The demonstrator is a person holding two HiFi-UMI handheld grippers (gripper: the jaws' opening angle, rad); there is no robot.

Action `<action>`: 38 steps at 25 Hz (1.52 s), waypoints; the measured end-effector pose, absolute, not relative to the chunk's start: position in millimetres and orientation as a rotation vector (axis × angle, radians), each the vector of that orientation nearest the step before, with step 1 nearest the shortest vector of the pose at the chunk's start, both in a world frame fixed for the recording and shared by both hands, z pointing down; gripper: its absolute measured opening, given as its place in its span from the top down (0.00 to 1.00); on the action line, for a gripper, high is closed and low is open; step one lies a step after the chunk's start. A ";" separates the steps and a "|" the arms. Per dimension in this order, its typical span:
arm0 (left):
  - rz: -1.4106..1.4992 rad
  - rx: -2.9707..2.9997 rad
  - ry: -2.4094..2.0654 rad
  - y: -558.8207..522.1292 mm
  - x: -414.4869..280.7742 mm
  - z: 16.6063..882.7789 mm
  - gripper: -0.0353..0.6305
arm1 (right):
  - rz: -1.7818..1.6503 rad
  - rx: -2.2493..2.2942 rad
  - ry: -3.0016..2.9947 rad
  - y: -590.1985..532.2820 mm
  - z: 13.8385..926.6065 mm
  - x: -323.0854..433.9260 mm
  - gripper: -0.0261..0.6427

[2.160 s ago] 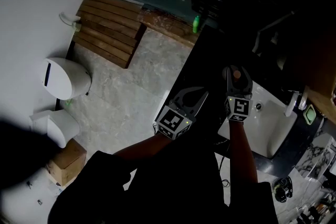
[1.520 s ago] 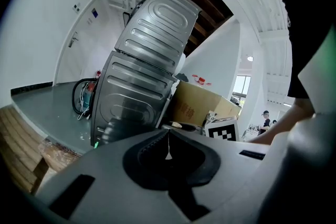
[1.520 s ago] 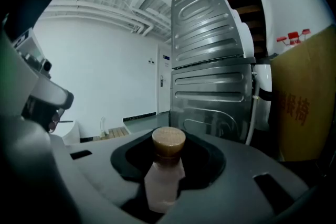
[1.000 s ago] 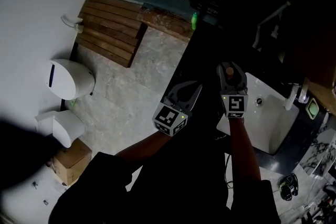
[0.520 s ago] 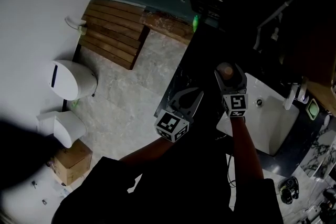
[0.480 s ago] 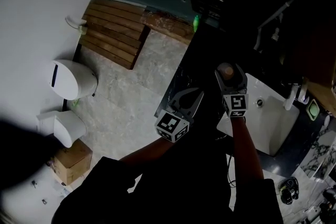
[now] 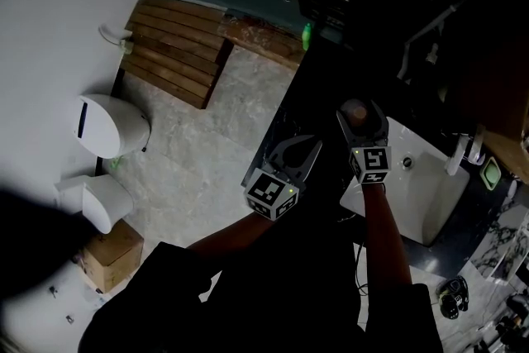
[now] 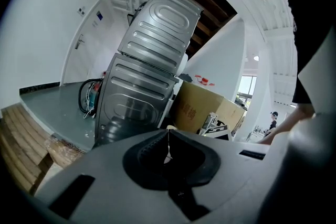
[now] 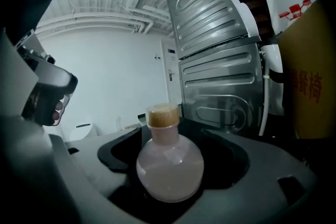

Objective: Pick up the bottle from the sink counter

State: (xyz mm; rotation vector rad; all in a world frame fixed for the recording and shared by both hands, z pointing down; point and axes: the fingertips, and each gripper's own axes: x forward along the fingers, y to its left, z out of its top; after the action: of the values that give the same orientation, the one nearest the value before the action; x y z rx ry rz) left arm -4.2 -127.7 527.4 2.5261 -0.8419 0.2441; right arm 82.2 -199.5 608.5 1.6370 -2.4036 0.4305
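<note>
A round pale-pink bottle [image 9: 169, 168] with a cork stopper stands upright between the jaws of my right gripper [image 9: 170, 138]. Those jaws have just been opening and now stand wide, with a gap on each side of the bottle. The jaws hide its base. In the head view the cork [image 7: 355, 111] shows inside the right gripper [image 7: 358, 115], over the dark counter [image 7: 324, 87] beside the sink. My left gripper [image 7: 314, 146] hangs a little left of it at the counter's edge. Its jaws are shut with nothing between them, and in the left gripper view [image 8: 168, 136] they meet in a thin line.
A white sink basin [image 7: 430, 190] with a faucet [image 7: 457, 163] lies right of the right gripper. A small green bottle [image 7: 307, 35] stands far back on the counter. A steel washing machine [image 8: 142, 81] and a cardboard box [image 8: 207, 110] stand ahead. A toilet [image 7: 107, 124] and wooden slats [image 7: 173, 45] are on the floor at left.
The right jaws have spread apart from the bottle, which stays upright between them. Both hands have kept nearly the same place.
</note>
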 end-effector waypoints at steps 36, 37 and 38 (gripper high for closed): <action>0.264 2.488 -0.878 -139.1 -20.2 535.7 0.92 | 0.101 1.652 -2.369 -216.7 568.5 74.4 0.71; 0.261 2.490 -0.882 -140.4 -21.5 534.8 0.93 | 0.105 1.652 -2.356 -213.2 569.1 75.8 0.71; 0.256 2.492 -0.885 -141.9 -23.1 533.9 0.92 | 0.108 1.654 -2.343 -209.7 570.2 77.7 0.71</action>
State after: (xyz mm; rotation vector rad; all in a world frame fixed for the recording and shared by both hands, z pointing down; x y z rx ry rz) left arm -23.1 -141.9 533.9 2.4920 -0.8853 0.2560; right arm 77.7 -209.7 570.2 1.6540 -2.3428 0.1082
